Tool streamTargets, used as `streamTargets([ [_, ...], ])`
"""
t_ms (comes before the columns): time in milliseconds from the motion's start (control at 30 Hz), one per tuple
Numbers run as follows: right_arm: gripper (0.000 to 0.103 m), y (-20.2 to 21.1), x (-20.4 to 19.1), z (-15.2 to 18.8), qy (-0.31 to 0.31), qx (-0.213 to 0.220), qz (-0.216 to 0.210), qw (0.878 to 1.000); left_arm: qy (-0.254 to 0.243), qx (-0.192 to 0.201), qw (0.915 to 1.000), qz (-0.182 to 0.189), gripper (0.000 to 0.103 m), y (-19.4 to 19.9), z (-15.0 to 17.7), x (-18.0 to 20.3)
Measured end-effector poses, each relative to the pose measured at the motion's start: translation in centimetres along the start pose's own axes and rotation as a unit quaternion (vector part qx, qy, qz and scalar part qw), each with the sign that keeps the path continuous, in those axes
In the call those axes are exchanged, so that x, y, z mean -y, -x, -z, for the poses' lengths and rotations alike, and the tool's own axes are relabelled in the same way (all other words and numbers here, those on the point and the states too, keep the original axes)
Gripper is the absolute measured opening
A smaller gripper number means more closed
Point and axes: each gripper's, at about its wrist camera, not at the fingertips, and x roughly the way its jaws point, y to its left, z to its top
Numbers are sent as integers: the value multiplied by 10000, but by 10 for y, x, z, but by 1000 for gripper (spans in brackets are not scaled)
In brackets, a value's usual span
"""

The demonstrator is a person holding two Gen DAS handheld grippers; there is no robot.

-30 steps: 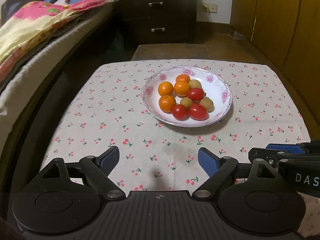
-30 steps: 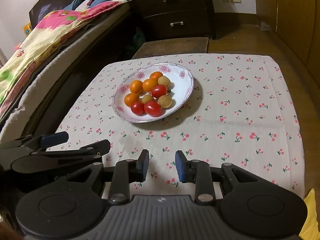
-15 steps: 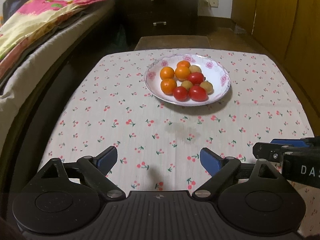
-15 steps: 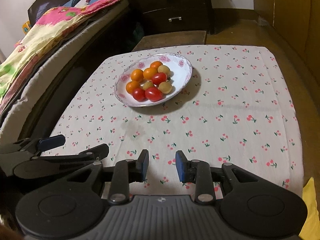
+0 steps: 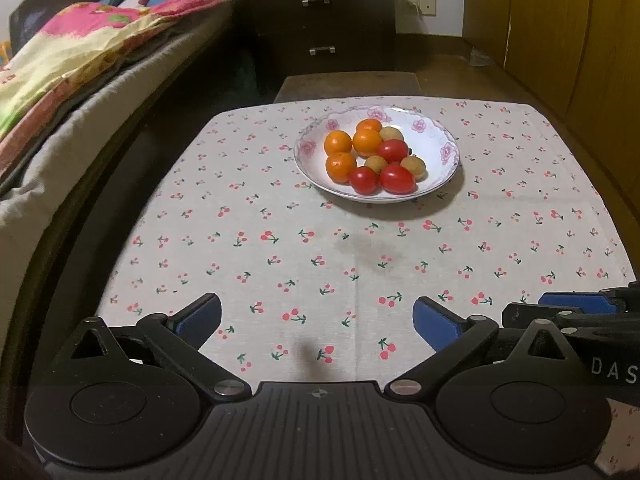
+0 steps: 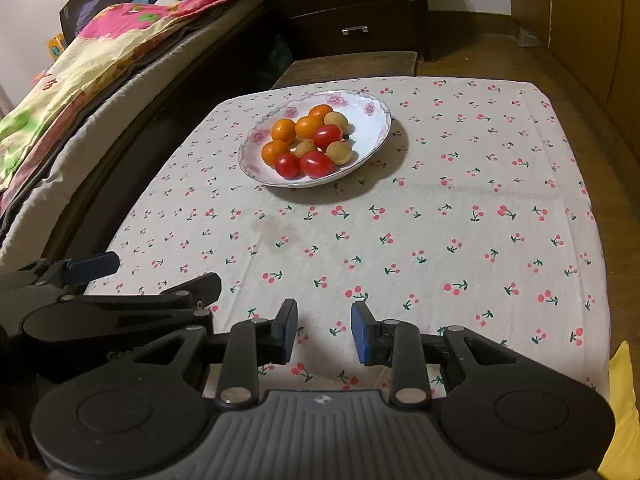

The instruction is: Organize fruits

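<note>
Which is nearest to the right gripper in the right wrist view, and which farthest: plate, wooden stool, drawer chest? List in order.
From the right gripper:
1. Plate, on the cloth, ahead and left.
2. Wooden stool, just beyond the cloth's far edge.
3. Drawer chest, at the back.

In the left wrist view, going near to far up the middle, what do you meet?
Left gripper, empty → cherry-print tablecloth → red tomatoes at the plate's near side → oranges → wooden bench → dark drawers.

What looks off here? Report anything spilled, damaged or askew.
Only a faint brownish stain on the cloth, nearer the camera than the plate. The fruit sits inside the plate; nothing is spilled or tipped.
</note>
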Motion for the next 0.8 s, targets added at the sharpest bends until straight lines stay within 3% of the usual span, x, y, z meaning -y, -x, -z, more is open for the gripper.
streamTargets([
  [800,31,8,-4,15,9,-75,26,10000,73,-182,9997,164,103,6,15,-4],
])
